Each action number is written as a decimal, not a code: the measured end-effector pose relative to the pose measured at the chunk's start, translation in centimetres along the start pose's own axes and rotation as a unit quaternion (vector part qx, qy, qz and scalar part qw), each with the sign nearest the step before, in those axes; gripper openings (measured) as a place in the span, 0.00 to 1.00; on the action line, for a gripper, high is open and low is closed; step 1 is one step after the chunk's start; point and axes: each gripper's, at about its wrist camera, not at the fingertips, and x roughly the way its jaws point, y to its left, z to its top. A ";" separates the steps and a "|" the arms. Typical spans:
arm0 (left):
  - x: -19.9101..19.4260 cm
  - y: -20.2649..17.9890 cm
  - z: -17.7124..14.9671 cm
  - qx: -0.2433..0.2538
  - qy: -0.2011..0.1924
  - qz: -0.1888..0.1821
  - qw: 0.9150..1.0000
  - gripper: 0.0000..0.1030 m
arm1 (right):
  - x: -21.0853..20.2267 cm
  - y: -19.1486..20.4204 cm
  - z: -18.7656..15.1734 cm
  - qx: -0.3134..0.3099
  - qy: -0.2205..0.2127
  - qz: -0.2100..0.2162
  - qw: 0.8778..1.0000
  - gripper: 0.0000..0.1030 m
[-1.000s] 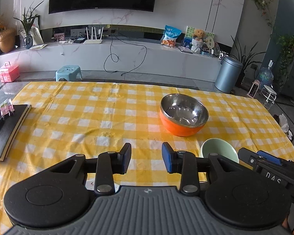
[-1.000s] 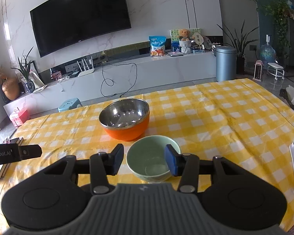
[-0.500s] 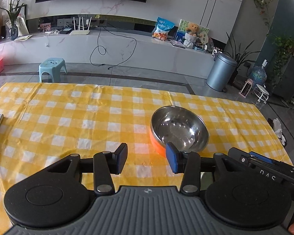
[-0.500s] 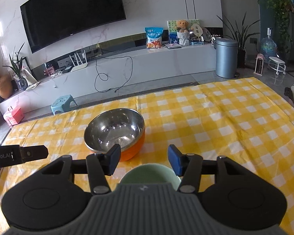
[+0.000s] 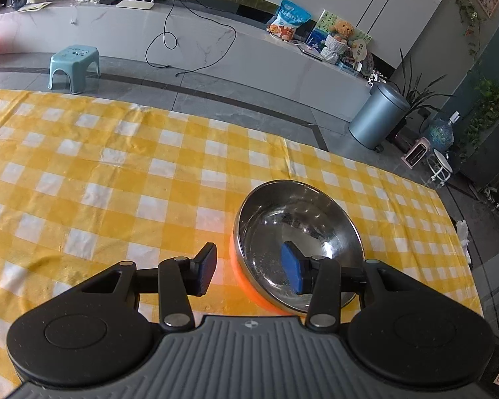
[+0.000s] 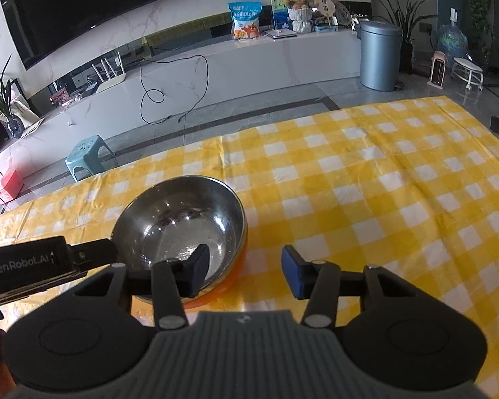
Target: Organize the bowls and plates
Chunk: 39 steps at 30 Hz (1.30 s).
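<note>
Steel bowl [image 5: 297,242] straddled by both grippers, L [image 5: 249,271] & R [image 6: 244,272], wide open, empty; uneven clamping could tip it.

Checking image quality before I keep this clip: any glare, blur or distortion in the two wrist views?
Left wrist view: strong fisheye bending of the tablecloth edge; bright reflections inside the steel bowl; picture sharp. Right wrist view: same barrel distortion; glare patch in the bowl's base; gripper casts a soft shadow on the cloth.

Yellow-white checked tablecloth [image 5: 116,173]; bowl [image 5: 296,232] orange outside, steel inside; stool [image 5: 74,66] light blue, upper left.
</note>
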 end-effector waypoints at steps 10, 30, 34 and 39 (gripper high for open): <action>2.7 -0.8 -0.1 -0.002 0.025 0.028 0.999 0.20 | 2.3 0.0 0.1 0.046 0.033 0.006 0.998 0.29; -6.9 -0.3 -3.0 -0.019 -0.017 0.064 0.998 0.15 | -5.4 2.3 -3.1 0.048 0.009 0.061 0.997 0.13; -10.0 -0.3 -4.6 -0.024 -0.033 0.072 0.997 0.15 | -8.7 2.7 -4.6 0.043 0.000 0.077 0.996 0.13; -13.0 0.0 -6.9 -0.042 -0.043 0.076 0.995 0.15 | -11.8 2.8 -6.5 0.038 -0.004 0.091 0.995 0.12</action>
